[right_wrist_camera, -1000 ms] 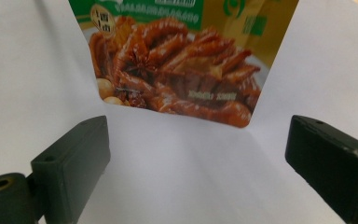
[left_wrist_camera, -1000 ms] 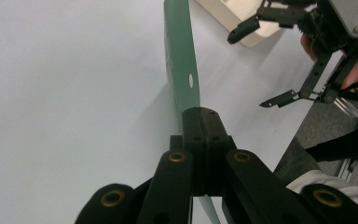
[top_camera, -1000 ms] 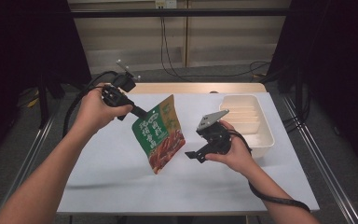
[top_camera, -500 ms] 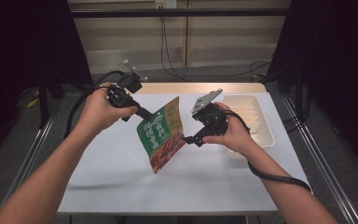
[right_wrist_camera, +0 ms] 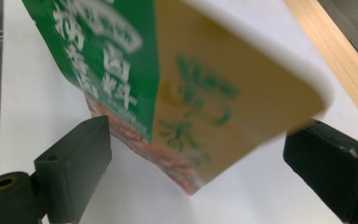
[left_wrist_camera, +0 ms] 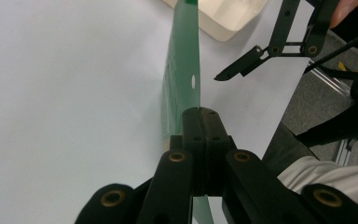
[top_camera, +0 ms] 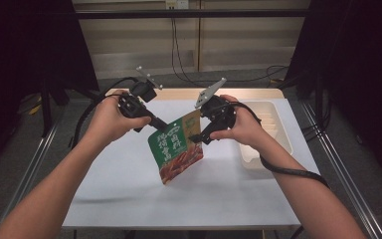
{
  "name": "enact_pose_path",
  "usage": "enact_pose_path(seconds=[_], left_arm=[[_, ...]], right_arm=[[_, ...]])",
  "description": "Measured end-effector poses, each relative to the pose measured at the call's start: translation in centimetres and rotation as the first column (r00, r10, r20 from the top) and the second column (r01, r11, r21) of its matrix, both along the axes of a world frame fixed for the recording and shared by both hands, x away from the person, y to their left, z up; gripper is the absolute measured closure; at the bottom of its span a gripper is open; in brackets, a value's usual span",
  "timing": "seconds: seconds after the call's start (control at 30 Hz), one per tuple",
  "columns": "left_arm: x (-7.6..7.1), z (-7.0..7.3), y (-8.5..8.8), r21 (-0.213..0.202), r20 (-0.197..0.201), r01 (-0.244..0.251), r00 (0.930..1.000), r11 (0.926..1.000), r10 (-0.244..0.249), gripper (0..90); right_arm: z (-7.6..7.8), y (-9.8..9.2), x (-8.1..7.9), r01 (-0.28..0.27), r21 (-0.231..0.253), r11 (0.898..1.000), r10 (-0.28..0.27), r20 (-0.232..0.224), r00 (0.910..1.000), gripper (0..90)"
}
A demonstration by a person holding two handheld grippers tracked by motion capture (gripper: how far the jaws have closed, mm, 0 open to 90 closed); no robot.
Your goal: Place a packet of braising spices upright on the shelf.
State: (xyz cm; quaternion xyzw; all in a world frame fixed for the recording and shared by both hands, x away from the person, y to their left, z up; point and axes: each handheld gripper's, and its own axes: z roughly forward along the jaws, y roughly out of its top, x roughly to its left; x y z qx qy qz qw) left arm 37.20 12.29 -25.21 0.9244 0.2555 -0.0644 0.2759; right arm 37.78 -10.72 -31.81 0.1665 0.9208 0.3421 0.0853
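- Holding a flat green, tan and red printed foil food pouch (top_camera: 175,148) by one upper corner, the left gripper (top_camera: 155,123) has its jaws pressed together on the pouch's thin edge; the left gripper view shows that edge (left_wrist_camera: 182,70) rising straight from the clamped jaws.
- Pouch position: hanging tilted in the air above the white table top (top_camera: 129,189), between the two hands, clear of the surface.
- Right gripper (top_camera: 199,137): jaws spread wide, just beside the pouch's other upper corner; in the right gripper view the pouch (right_wrist_camera: 168,93) sits between the two black pads without touching either.
- White plastic compartment tray (top_camera: 278,124): resting at the table's right side, beyond the right hand (top_camera: 241,127).
- Step in hand, as judged: a two-handed grasp or handover of the pouch, not yet completed.
- Next move calls for closing the right jaws squarely on the tan corner while the left grip stays firm.
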Motion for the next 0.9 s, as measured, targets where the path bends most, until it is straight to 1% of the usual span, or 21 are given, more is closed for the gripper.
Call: enact_pose_path(seconds=[0.03,0.07,0.1,0.13,0.17,0.2,0.23,0.33,0.4,0.43,0.5,0.53,0.57,0.6,0.7,0.73,0.77,0.8,0.83,0.87,0.9], left_arm=[[-0.1,0.1,-0.2,0.001,0.009,0.0,1.0,1.0,0.0,90.0],[-0.1,0.1,-0.2,0.001,0.009,0.0,1.0,1.0,0.0,90.0],[0.0,0.2,-0.2,0.013,0.014,0.026,0.9996,0.9996,-0.026,90.0],[0.0,0.2,-0.2,0.013,0.014,0.026,0.9996,0.9996,-0.026,90.0],[-0.1,0.2,-0.2,0.007,0.012,0.014,0.9998,0.9999,-0.014,90.0],[-0.1,0.3,-0.2,0.006,0.018,0.029,0.9994,0.9996,-0.029,90.0],[-0.2,0.2,-0.3,-0.012,0.019,0.013,0.9997,0.9999,-0.013,90.0],[-0.2,0.4,-0.4,-0.012,0.013,0.019,0.9997,0.9997,-0.019,90.0],[-0.2,0.3,-0.4,-0.012,0.015,0.017,0.9998,0.9998,-0.016,90.0],[-0.2,0.3,-0.4,-0.012,0.019,0.012,0.9997,0.9999,-0.012,90.0],[-0.2,0.4,-0.3,0.008,0.02,0.024,0.9995,0.9997,-0.024,90.0],[-0.3,0.3,-0.3,0.002,0.021,0.021,0.9996,0.9998,-0.021,90.0],[-0.3,0.3,-0.3,0.002,0.021,0.021,0.9996,0.9998,-0.021,90.0],[-0.4,0.3,-0.3,-0.001,0.025,0.022,0.9994,0.9997,-0.022,90.0],[-0.5,0.3,-0.4,-0.005,0.027,0.021,0.9994,0.9998,-0.021,90.0],[-0.5,0.3,-0.4,-0.006,0.028,0.019,0.9994,0.9998,-0.019,90.0],[-0.4,0.3,-0.3,0.0,0.032,0.031,0.999,0.9995,-0.031,90.0],[-0.3,0.4,-0.2,0.004,0.029,0.038,0.9989,0.9993,-0.038,90.0],[-0.3,0.4,-0.2,0.01,0.029,0.045,0.9986,0.999,-0.045,90.0],[-0.3,0.4,-0.1,0.011,0.036,0.04,0.9985,0.9991,-0.04,90.0],[-0.4,0.3,-0.1,0.0,0.032,0.032,0.999,0.9995,-0.032,90.0]], right_arm=[[0.5,0.2,0.1,-0.019,-0.024,1.0,0.019,0.012,0.9997,9.3],[0.7,0.2,0.1,-0.024,-0.03,0.999,0.025,0.012,0.9996,9.7],[0.9,0.4,0.1,-0.033,-0.038,0.999,0.033,0.008,0.9994,10.2],[0.9,0.4,0.1,-0.033,-0.038,0.999,0.033,0.008,0.9994,10.2],[1.3,0.6,0.0,-0.045,-0.036,0.998,0.045,-0.003,0.999,12.3],[1.4,0.7,0.0,-0.054,-0.032,0.998,0.054,-0.004,0.9985,12.3],[1.6,0.8,0.0,-0.061,-0.032,0.998,0.061,-0.009,0.9981,12.4],[2.0,1.3,0.0,-0.074,-0.052,0.996,0.074,-0.005,0.9973,13.9],[2.4,1.7,0.0,-0.092,-0.066,0.994,0.091,-0.009,0.9958,18.1],[2.4,1.7,0.0,-0.092,-0.066,0.994,0.091,-0.009,0.9958,18.1],[2.7,2.2,-0.1,-0.132,-0.092,0.987,0.132,-0.011,0.9912,22.3],[2.9,2.7,-0.1,-0.14,-0.104,0.985,0.139,-0.016,0.9902,23.5],[2.9,2.7,-0.1,-0.14,-0.104,0.985,0.139,-0.016,0.9902,23.5],[3.0,3.2,-0.2,-0.155,-0.116,0.981,0.153,-0.027,0.9879,26.8],[3.1,3.5,-0.2,-0.171,-0.118,0.978,0.169,-0.029,0.9852,26.8],[3.3,3.7,-0.2,-0.178,-0.112,0.978,0.175,-0.04,0.9838,28.3],[3.4,3.9,-0.2,-0.189,-0.104,0.977,0.186,-0.039,0.9819,30.3],[3.4,4.3,-0.3,-0.187,-0.123,0.975,0.183,-0.043,0.9821,30.6],[3.4,4.4,-0.2,-0.2,-0.124,0.972,0.197,-0.037,0.9797,31.3],[3.5,4.6,-0.2,-0.196,-0.132,0.972,0.192,-0.045,0.9805,32.5],[3.5,4.7,-0.3,-0.199,-0.134,0.971,0.195,-0.047,0.9798,34.2]])
